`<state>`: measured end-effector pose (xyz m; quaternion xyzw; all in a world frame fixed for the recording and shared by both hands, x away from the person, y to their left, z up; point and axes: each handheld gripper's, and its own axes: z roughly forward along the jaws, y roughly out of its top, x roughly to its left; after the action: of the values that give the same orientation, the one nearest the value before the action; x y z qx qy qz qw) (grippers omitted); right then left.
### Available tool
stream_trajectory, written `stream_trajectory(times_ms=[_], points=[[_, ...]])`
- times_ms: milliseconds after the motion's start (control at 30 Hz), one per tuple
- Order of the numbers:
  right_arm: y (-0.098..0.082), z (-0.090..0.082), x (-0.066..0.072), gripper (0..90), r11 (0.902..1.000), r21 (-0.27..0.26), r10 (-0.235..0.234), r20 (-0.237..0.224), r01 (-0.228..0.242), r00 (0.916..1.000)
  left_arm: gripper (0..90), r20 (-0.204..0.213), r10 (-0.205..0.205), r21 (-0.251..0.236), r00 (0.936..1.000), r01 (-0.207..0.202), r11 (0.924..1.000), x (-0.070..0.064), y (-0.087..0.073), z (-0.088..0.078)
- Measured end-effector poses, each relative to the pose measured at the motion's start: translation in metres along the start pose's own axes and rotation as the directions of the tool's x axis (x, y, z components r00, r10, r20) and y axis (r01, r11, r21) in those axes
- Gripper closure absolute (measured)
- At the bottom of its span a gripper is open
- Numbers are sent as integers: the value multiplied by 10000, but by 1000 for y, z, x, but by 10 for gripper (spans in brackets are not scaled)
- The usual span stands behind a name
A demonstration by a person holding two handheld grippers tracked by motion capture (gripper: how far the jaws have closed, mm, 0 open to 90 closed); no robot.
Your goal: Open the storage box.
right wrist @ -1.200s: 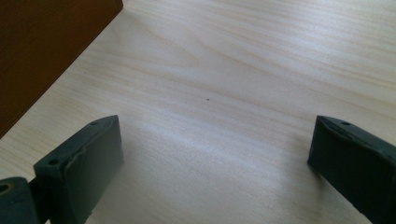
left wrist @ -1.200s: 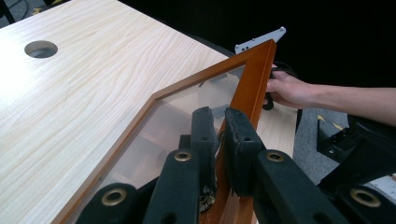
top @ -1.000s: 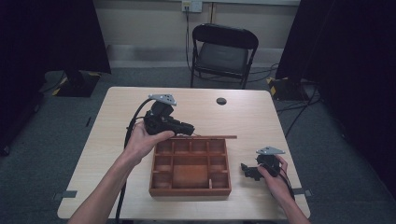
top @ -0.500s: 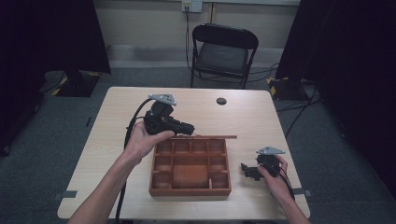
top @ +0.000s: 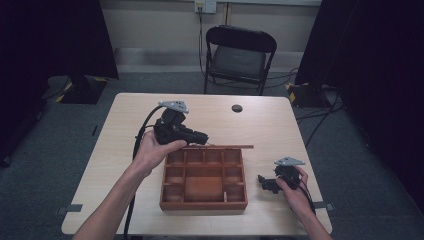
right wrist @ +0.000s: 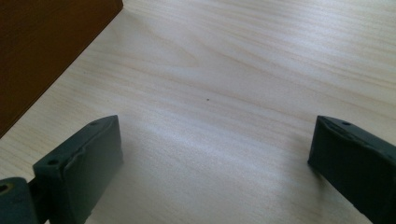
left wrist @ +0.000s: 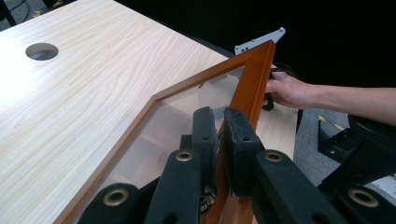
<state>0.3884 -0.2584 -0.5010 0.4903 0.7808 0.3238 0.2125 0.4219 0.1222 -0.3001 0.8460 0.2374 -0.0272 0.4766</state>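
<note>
Fingers (left wrist: 236, 140) of your left gripper (left wrist: 219, 122) are clamped on the wooden frame of the box lid (left wrist: 254, 79), a reddish-brown rim around a clear pane through which you can see the compartments below. You hold that lid raised on edge along the far side of the wooden box (top: 204, 200), which sits on the table (top: 120, 130) toward your side, split into small cells around one larger middle cell. Your right gripper (right wrist: 215, 154) has its jaws spread wide with nothing between them, resting low over bare tabletop just right of the box. From the high view the lid reads as a thin strip (top: 227, 146); the left gripper view reveals its pane and your right hand (left wrist: 289, 91) beyond.
</note>
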Motion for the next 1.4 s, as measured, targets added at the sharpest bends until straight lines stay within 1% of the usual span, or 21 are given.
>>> stream_trajectory(times_ms=[333, 600, 1400], points=[[0, 0, 0, 18, 10000, -1, 5, -3, -5, 10000, 836, 17, -28, -84, 10000, 28, 10000, 1, 0, 0], [0, 0, 0, 18, 10000, 3, 9, -5, -9, 10000, 836, 46, -32, -20, 10000, 32, 10000, 0, -1, 0], [0, 0, 0, 18, 10000, 3, 9, -3, -9, 10000, 836, 76, -67, -70, 9999, 67, 10000, 1, -1, 0]])
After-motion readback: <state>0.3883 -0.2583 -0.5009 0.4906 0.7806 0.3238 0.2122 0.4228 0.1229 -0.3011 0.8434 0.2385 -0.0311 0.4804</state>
